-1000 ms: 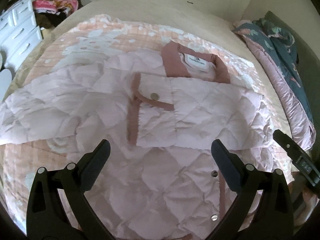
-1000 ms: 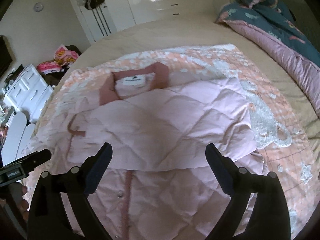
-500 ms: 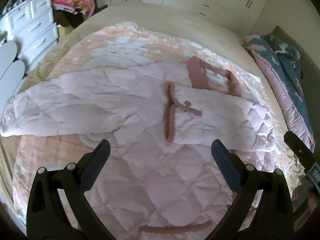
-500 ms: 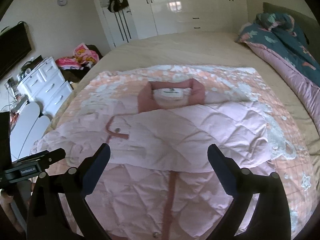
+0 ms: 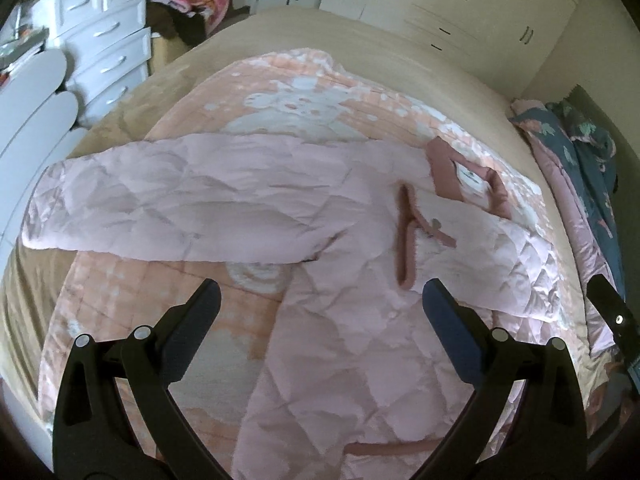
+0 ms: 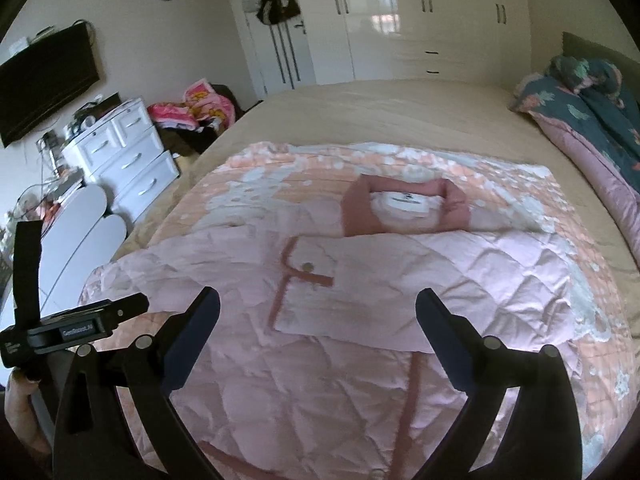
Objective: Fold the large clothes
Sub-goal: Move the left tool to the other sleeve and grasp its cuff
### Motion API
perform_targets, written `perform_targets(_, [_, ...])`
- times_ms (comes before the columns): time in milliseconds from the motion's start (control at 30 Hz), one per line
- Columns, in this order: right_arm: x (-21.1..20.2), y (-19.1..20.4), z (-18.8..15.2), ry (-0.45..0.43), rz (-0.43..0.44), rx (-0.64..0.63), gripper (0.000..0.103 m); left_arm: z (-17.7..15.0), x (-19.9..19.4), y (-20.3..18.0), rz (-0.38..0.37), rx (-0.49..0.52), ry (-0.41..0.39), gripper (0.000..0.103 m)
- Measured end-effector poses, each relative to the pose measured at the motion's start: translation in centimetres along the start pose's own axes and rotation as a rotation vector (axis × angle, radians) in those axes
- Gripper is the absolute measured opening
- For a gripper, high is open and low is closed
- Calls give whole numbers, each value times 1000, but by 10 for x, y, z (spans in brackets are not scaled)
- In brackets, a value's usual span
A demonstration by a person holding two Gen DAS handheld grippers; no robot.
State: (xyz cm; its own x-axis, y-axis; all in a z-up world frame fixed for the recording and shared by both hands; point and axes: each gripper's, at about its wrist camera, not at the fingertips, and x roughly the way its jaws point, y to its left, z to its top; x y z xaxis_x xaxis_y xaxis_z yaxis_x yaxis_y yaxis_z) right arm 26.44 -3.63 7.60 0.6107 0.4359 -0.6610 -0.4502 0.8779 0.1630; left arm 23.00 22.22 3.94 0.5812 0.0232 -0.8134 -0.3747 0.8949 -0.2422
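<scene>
Left wrist view shows my left gripper (image 5: 320,300) spread wide and empty, like my right gripper (image 6: 318,308), above the pink quilted jacket (image 5: 340,340) lying on the blanket (image 5: 304,92) toward the bed's (image 6: 380,108) near edge, one sleeve (image 6: 420,280) folded across its chest.

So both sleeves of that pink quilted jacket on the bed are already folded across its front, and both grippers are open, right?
Not quite. Only one sleeve of the jacket lies folded across its front; the other sleeve stretches out sideways, as the left wrist view shows. Both the left gripper and right gripper are open.
</scene>
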Motion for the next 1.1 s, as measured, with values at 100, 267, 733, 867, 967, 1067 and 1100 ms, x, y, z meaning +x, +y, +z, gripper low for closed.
perform_targets(100, [5,17,2,4,17,-20,98,0,-1,13,5,-17,-4,95])
perform_targets(267, [15,44,5,11,39,-60,98,2,-4,35,31,-48,-21,95])
perform_targets(733, [43,104,-2,57,92,-159,99,-1,1,107,80,-179,-25,95])
perform_targets(867, [51,117,-4,70,110,-180,99,-4,4,124,99,-203,-19,95])
perform_targets(967, [59,127,-6,82,122,-192,99,-6,9,139,111,-229,-12,95])
perform_targets(1067, [65,136,-8,91,128,-209,99,-9,13,154,120,-264,-10,95])
perform_targets(1100, [67,139,-9,96,128,-215,99,-9,14,159,122,-277,-10,95])
